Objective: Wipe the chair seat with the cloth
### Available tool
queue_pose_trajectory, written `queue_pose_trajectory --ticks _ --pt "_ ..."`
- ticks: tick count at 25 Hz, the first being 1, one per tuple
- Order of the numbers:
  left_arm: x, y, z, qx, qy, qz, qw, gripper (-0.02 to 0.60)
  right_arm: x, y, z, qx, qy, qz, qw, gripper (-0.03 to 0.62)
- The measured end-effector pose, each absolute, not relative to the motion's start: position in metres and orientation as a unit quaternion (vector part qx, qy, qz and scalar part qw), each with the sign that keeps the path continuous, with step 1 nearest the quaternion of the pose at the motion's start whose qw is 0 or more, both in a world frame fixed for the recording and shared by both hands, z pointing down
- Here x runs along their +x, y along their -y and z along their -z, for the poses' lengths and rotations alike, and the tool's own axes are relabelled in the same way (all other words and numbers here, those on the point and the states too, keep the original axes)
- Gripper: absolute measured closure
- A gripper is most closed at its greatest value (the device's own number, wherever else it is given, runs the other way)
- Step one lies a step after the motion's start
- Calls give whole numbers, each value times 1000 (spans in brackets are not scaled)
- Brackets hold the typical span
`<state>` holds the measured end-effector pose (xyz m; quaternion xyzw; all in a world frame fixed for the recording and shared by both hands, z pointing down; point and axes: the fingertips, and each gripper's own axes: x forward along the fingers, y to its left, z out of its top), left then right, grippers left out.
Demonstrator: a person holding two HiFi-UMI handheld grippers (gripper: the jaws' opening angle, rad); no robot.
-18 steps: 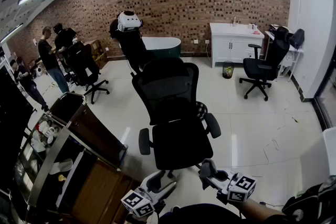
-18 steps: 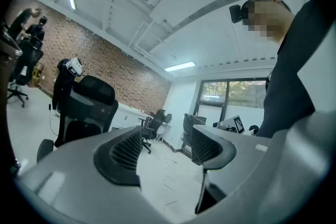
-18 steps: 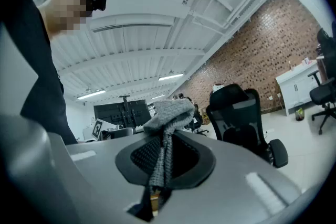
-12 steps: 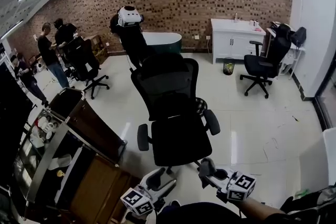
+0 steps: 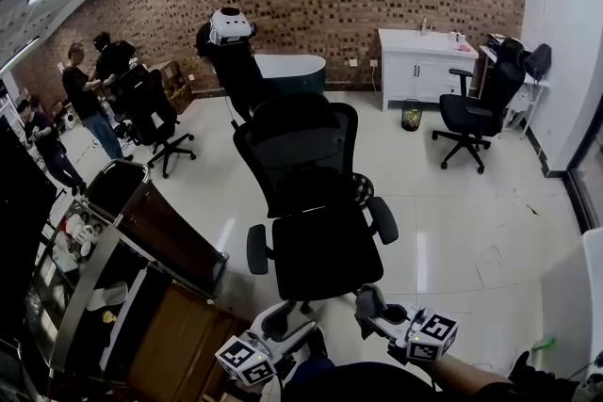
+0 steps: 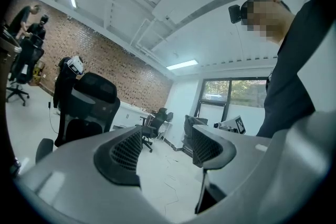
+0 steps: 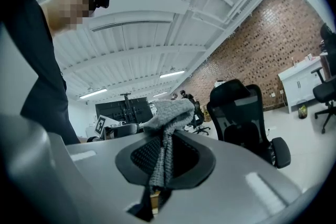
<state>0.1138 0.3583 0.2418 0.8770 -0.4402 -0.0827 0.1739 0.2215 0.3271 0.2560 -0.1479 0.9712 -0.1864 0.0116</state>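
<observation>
Pinching the cloth firmly in my right gripper; left gripper spread, empty. Ahead, the chair seat awaits; recommend lowering cloth flat before stroking.

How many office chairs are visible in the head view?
4: the nearest chair, centre; a rear chair behind it, topped by a white object; a left chair beside the standing people; a right chair near the white cabinet. More may be hidden.
</observation>
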Motion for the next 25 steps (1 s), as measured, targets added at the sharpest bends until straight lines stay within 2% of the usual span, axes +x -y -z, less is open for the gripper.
queue_pose_trajectory --ticks 9,17,25 --pt "70 -298 -251 880 427 96 184 262 173 -270 -257 -155 -970 186 6 565" --pt "1 -228 -245 890 403 97 188 262 95 -197 -246 -167 -969 183 8 565" --pt "-49 -182 -238 900 383 90 186 262 45 -146 -236 -190 -965 177 18 565"
